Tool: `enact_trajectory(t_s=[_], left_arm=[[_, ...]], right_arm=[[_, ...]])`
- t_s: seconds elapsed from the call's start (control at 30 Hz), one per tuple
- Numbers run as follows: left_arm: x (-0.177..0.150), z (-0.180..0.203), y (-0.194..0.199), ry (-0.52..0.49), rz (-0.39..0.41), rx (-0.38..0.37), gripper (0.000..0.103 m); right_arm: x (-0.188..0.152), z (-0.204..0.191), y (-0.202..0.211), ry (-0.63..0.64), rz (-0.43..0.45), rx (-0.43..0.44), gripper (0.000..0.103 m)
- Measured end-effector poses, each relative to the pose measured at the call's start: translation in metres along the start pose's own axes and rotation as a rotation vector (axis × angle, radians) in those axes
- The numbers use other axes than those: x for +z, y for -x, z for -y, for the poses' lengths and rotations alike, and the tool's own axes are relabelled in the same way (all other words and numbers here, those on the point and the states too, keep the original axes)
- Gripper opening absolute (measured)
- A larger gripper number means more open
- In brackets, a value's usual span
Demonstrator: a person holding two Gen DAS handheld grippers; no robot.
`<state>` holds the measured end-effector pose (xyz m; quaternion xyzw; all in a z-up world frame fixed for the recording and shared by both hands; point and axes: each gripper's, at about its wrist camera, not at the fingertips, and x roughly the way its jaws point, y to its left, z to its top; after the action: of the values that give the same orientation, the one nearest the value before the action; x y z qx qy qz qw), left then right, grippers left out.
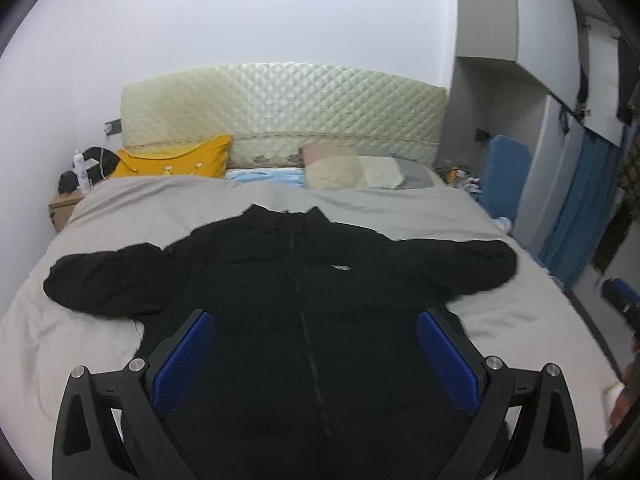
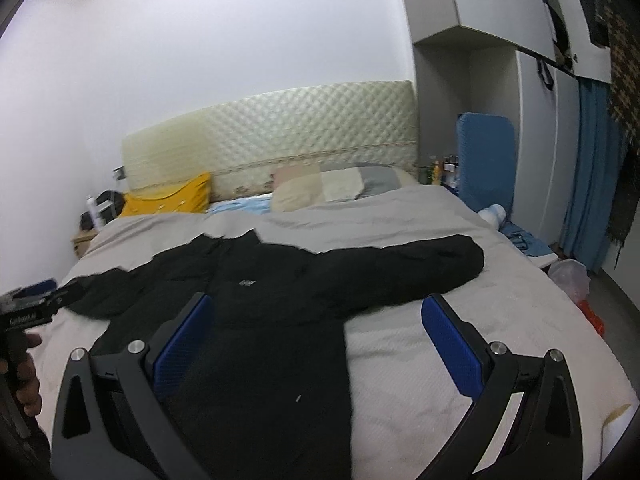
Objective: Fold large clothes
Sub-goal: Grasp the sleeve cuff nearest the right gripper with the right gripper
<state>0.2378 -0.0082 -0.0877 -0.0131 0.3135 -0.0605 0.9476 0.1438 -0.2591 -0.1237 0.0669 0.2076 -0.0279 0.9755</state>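
jacket (image 1: 296, 300), black and puffy, lies front-up and spread flat on the grey bedcover (image 1: 100, 216), its collar toward the quilted cream headboard (image 1: 284, 108) and its hem toward the cameras. both sleeves are stretched out sideways from the jacket body; a zip line runs down the middle, and a small pale logo (image 1: 341, 267) sits on the chest to the right of the zip as seen from the left wrist view.

the left gripper (image 1: 314, 320) hangs over the lower part of the jacket, its blue pads (image 1: 186, 356) wide apart with nothing between them, one on each side of the zip. the right gripper (image 2: 316, 312) is also spread wide and holds nothing: its left pad is over the jacket's body, its right pad over bare bedcover just below the sleeve (image 2: 420, 272) that reaches to the right. whether either gripper touches the cloth cannot be told.

beyond the jacket's collar, against the headboard, a yellow pillow (image 1: 176, 158) lies on the left and a beige-and-grey pillow (image 1: 352, 170) on the right, with a strip of light blue sheet (image 1: 266, 176) between them. left of the yellow pillow a wooden nightstand (image 1: 64, 204) carries a white bottle and dark items. right of the jacket, past the bed's edge, stand a blue padded board (image 2: 486, 160) and a blue curtain (image 2: 592, 168). in the right wrist view, the other gripper's handle and the hand holding it show at the left edge, beside the jacket's far sleeve.
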Motion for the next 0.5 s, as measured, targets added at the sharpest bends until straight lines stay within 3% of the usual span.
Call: enact_trajectory(t_s=[0.27, 0.5], left_arm=[[-0.022, -0.029, -0.062, 0.028, 0.012, 0.006, 0.103], [-0.049, -0.081, -0.098, 0.147, -0.011, 0.006, 0.103]], right_arm=[[0.012, 0.033, -0.087, -0.051, 0.067, -0.069, 0.103], [0.010, 0.082, -0.160, -0.123, 0.068, -0.193, 0.103]])
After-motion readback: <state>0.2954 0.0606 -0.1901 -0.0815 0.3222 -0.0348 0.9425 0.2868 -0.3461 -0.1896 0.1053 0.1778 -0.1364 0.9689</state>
